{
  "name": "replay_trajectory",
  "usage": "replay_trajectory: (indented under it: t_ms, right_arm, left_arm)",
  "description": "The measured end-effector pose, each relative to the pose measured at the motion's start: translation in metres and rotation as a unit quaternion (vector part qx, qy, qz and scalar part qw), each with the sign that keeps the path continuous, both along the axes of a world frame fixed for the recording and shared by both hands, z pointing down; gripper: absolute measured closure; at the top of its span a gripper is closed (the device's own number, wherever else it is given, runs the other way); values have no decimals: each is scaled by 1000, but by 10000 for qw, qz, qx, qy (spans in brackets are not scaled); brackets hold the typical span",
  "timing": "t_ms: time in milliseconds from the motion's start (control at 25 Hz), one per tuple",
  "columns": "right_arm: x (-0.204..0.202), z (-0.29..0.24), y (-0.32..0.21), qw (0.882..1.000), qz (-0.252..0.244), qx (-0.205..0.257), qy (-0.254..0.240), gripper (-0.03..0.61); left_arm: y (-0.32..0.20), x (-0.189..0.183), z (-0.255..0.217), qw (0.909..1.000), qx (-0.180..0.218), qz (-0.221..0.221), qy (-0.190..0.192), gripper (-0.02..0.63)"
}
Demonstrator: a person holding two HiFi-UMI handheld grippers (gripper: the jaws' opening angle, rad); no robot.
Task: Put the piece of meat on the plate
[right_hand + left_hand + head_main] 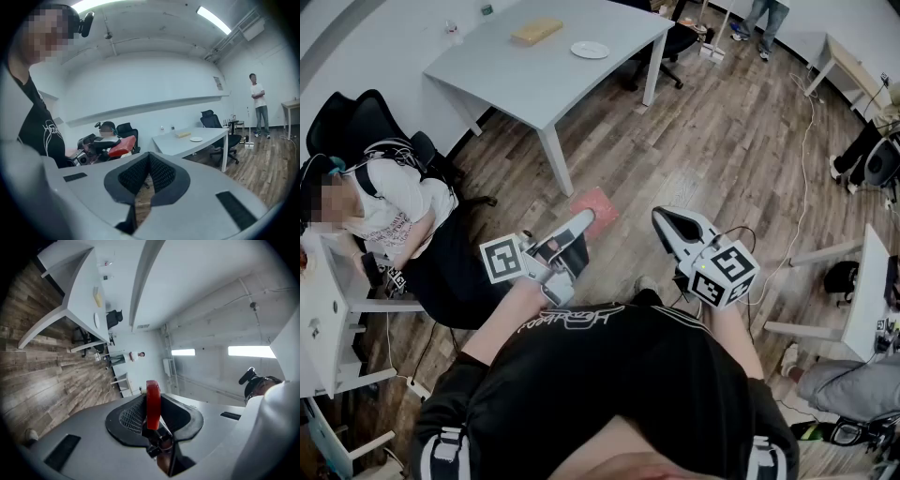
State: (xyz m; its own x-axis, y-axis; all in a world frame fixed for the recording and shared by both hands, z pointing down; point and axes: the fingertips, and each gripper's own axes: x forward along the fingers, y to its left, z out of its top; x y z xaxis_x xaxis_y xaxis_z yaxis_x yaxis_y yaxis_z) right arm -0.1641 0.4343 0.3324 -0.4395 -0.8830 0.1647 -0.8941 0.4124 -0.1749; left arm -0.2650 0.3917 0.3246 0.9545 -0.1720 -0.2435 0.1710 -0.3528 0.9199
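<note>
The left gripper (578, 228), mid-frame in the head view, is clenching the flat red piece of meat (596, 207) over the wooden plank floor (712, 141). The right gripper (667, 221) is pressing its jaws together on nothing. The small round white plate (590, 50) is sitting on the pale grey table (525, 89) at the upper centre, well apart from the meat.

Red meat (593, 208), clamped — white plate (590, 50), distant

On the table (534, 80), the plate (590, 50) is set toward the far right end, with a block (537, 31) just left of it. An office chair (677, 39) is placed behind the table and a seated person (389, 206) to its left. In front of the table, well apart from it, the piece of meat (602, 202) is held between the jaws of the left gripper (584, 219).
</note>
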Motion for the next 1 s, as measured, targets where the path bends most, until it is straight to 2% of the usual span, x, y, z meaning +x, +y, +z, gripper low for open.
replay_trajectory:
  t_ms: [440,1000]
  right_arm:
    - [4,7,-4,9999,-76,-72,-62,571]
    - [58,18,-30,9978,-278,-284,-529,571]
  left_arm:
    - [-3,5,8,9999,-119,-61,-30,525]
    - [-21,52,11,9985,-380,-393,-97,525]
